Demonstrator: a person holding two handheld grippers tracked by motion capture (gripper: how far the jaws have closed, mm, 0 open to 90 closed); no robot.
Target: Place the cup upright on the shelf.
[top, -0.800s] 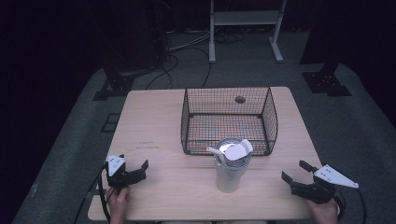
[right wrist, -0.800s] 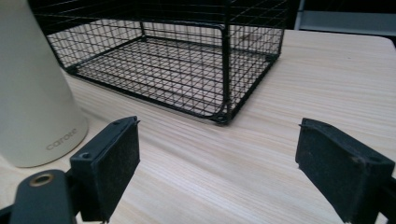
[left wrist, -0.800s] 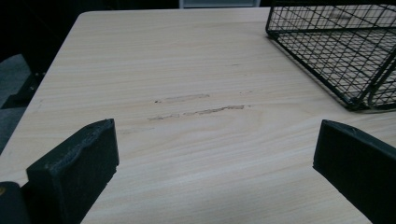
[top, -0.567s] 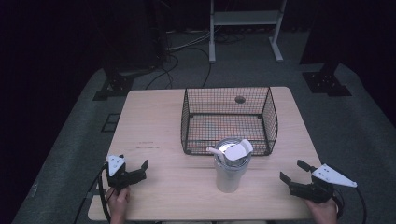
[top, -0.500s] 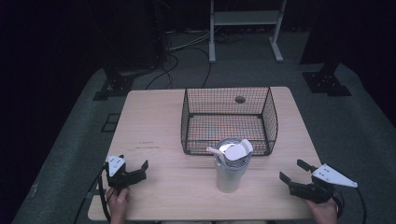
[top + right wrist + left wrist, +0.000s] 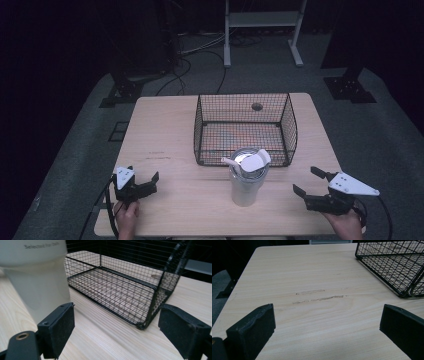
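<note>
both grippers sit low at the near table edge, jaws spread wide and empty: left gripper at 8 o'clock, right gripper at 4 o'clock. between them, the translucent cup stands upright at 6 o'clock, just beside the wire basket's near wall.

My overhead cam sat high, looking forward and down over the whole worktop. Both tongs cams rode low, close to the wood; each caught the wire basket the top view had too.
</note>
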